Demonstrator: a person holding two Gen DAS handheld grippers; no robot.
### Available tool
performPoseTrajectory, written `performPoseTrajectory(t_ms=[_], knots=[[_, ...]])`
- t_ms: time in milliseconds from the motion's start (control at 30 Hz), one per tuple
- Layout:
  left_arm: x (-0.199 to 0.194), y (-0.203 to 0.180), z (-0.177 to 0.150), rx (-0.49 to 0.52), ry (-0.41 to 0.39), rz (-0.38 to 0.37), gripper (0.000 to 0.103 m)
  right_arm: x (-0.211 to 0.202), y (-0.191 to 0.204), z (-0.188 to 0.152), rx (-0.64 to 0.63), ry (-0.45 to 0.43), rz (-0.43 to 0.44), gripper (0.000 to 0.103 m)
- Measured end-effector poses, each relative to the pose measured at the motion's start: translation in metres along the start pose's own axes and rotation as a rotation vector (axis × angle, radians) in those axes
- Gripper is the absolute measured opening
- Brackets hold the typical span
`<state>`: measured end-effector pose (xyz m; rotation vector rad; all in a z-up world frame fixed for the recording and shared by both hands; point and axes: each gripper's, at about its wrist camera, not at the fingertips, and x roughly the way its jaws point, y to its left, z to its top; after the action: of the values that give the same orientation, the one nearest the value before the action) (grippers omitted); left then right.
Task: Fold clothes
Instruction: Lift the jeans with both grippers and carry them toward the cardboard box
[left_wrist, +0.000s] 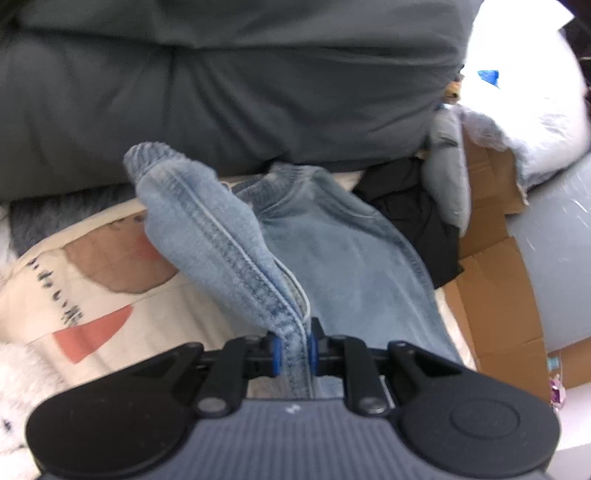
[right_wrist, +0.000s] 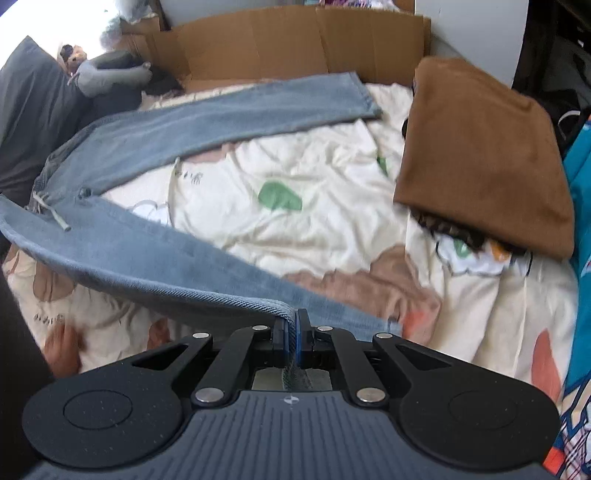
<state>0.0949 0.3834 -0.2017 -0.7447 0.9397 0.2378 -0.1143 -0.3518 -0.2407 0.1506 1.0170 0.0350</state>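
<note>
Jeans (right_wrist: 207, 125) lie spread on the bed (right_wrist: 325, 206), one leg flat near the cardboard (right_wrist: 295, 40). The left gripper (left_wrist: 293, 349) pinches the thick waist seam; the right gripper (right_wrist: 291, 338) is clamped tight on the near leg's edge, both raising it, probably to fold it over the other.

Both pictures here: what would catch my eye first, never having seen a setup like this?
Probably the light blue jeans, spread across a cream patterned bedspread, with one leg lifted. Each hand-held gripper is clamped on the denim at the bottom of its view: the left hand-held gripper pinches a stitched seam, the right hand-held gripper a folded edge. On the right of the right wrist view lies a folded brown cloth, with flattened cardboard behind the bed.
</note>
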Motion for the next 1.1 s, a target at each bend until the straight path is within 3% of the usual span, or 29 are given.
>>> performPoseTrajectory(t_ms=[300,600,1100], knots=[[-0.001,-0.035,0.027,-0.004,0.005,-0.094,0.014,-0.017,-0.001,0.057,-0.010,-0.087,-0.068,0.001],[0.015,-0.054,0.042,-0.008,0.018,-0.074,0.014,-0.011,0.000,0.114,-0.072,-0.103,-0.104,0.001],[0.058,-0.086,0.063,-0.019,0.032,-0.046,0.013,0.037,-0.015,0.200,-0.137,-0.097,-0.124,0.001]])
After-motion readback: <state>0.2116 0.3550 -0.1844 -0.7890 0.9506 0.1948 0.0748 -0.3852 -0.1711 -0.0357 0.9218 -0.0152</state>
